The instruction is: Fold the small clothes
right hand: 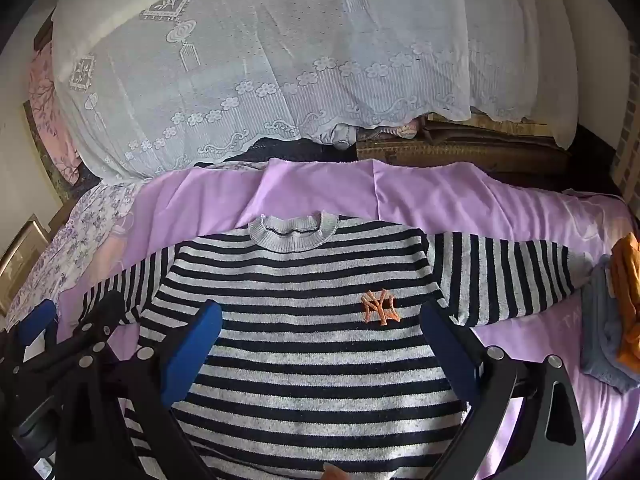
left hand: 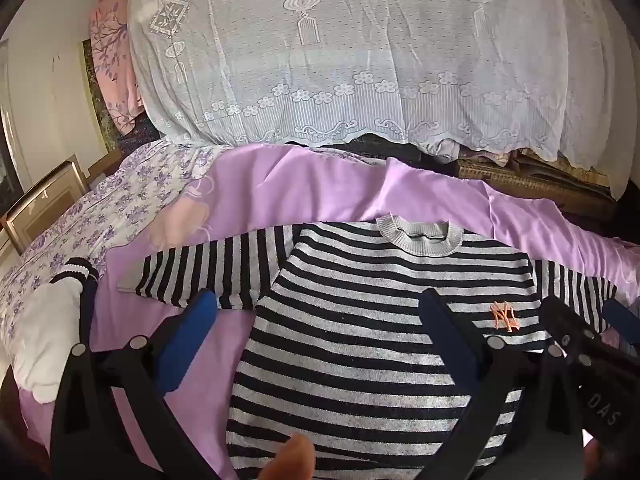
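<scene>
A small sweater (left hand: 352, 360) (right hand: 304, 360) with black and grey stripes lies flat and face up on a purple sheet (left hand: 320, 184), both sleeves spread sideways. An orange logo (right hand: 380, 306) sits on its chest. My left gripper (left hand: 316, 308) hovers open over the sweater's left half, its blue pads apart with only the flat knit below them. My right gripper (right hand: 320, 312) is open in the same way over the chest and holds nothing. Each gripper also shows at the edge of the other's view. A person's fingertip (left hand: 292, 456) shows at the bottom.
A tall pile under a white lace cloth (left hand: 360, 60) rises behind the sheet. Floral bedding (left hand: 120, 192) and a white garment (left hand: 40, 328) lie at the left. Folded orange and grey clothes (right hand: 616, 320) are stacked at the right edge. Picture frames (left hand: 40, 204) lean at far left.
</scene>
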